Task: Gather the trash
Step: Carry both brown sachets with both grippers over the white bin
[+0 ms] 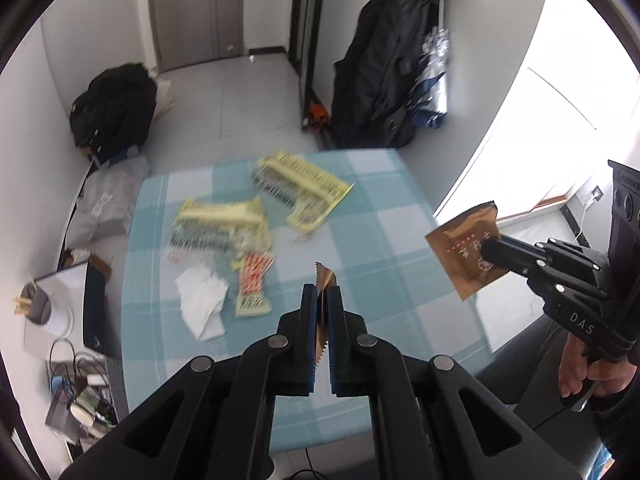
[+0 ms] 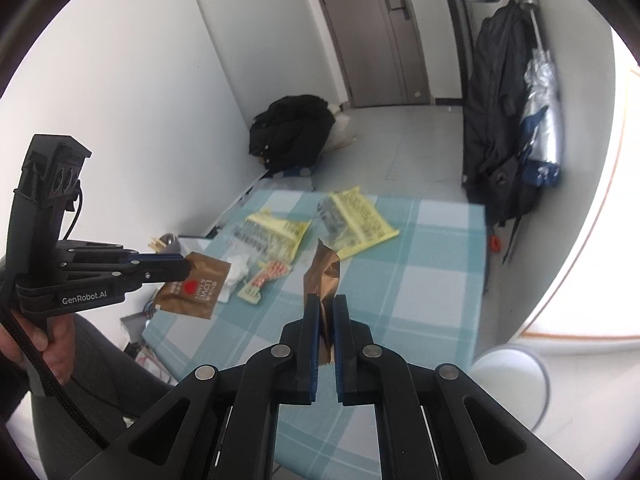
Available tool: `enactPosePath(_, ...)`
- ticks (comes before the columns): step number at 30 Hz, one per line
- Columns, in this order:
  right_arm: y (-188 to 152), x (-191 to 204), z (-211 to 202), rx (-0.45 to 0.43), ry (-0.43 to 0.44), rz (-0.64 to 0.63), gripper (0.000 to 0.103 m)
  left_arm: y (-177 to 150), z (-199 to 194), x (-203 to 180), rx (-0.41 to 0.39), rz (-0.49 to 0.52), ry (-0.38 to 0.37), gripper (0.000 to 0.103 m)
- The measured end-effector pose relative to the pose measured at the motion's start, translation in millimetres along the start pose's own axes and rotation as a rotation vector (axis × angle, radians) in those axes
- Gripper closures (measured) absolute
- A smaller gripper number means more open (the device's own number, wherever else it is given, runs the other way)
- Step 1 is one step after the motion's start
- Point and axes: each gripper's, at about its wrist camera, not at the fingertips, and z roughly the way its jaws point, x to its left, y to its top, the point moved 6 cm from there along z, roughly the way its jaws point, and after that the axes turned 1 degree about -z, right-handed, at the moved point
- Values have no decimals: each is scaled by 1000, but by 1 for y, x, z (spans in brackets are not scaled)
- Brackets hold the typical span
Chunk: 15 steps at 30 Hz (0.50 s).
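Observation:
My left gripper (image 1: 321, 292) is shut on a brown wrapper (image 1: 325, 280), seen edge-on; it shows flat in the right wrist view (image 2: 200, 288), held above the table's left edge by that gripper (image 2: 188, 267). My right gripper (image 2: 326, 302) is shut on a second brown wrapper (image 2: 322, 272); it shows in the left wrist view (image 1: 464, 248), held by the right gripper (image 1: 486, 247) off the table's right side. On the checked tablecloth (image 1: 380, 240) lie two yellow wrappers (image 1: 304, 184) (image 1: 220, 224), a red-and-white wrapper (image 1: 252, 284) and a crumpled white tissue (image 1: 202, 300).
A white bin (image 2: 508, 384) stands on the floor to the right of the table. A black bag (image 1: 112, 108) lies by the far wall, and dark coats (image 1: 384, 72) hang behind the table. Clutter and a cup (image 1: 40, 308) sit left of the table.

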Motion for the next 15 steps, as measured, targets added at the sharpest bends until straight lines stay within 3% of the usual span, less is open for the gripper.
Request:
enactPosePath(7, 22, -39, -46, -67, -88, 41, 98, 43, -2, -56, -68, 65, -88, 102)
enactPosePath(15, 53, -107, -120, -182, -215, 118, 98, 80, 11, -116, -87, 116, -201, 102)
